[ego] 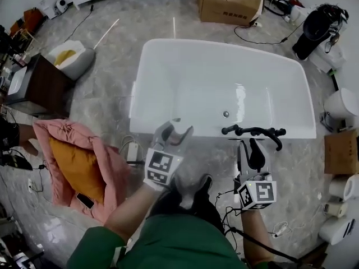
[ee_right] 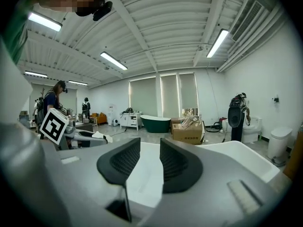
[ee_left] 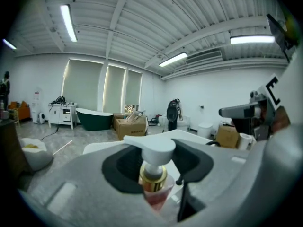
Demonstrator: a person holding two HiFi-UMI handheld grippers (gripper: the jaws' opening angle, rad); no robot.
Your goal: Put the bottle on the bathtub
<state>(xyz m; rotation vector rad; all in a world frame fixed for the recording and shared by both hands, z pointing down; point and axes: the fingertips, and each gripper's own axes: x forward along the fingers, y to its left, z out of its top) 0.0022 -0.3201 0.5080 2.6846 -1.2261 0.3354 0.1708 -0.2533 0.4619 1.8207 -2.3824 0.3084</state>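
Observation:
The white bathtub (ego: pixel 213 77) fills the middle of the head view, with a black faucet (ego: pixel 255 131) on its near rim. My left gripper (ego: pixel 173 132) hovers just over the near rim, left of the faucet. It is shut on a clear pump bottle (ee_left: pixel 152 179) with pinkish liquid, a gold collar and a white pump head, held upright between the dark pads. My right gripper (ego: pixel 252 148) sits just in front of the faucet. Its jaws stand open by a narrow gap with nothing between them; the tub's white edge (ee_right: pixel 246 150) shows past them.
A cardboard box (ego: pixel 229 4) stands beyond the tub. A pink quilt with an orange cushion (ego: pixel 73 161) lies on the floor at the left, behind it a dark cabinet (ego: pixel 39 83) and a white toilet (ego: pixel 72 58). More white fixtures (ego: pixel 342 105) and cables crowd the right.

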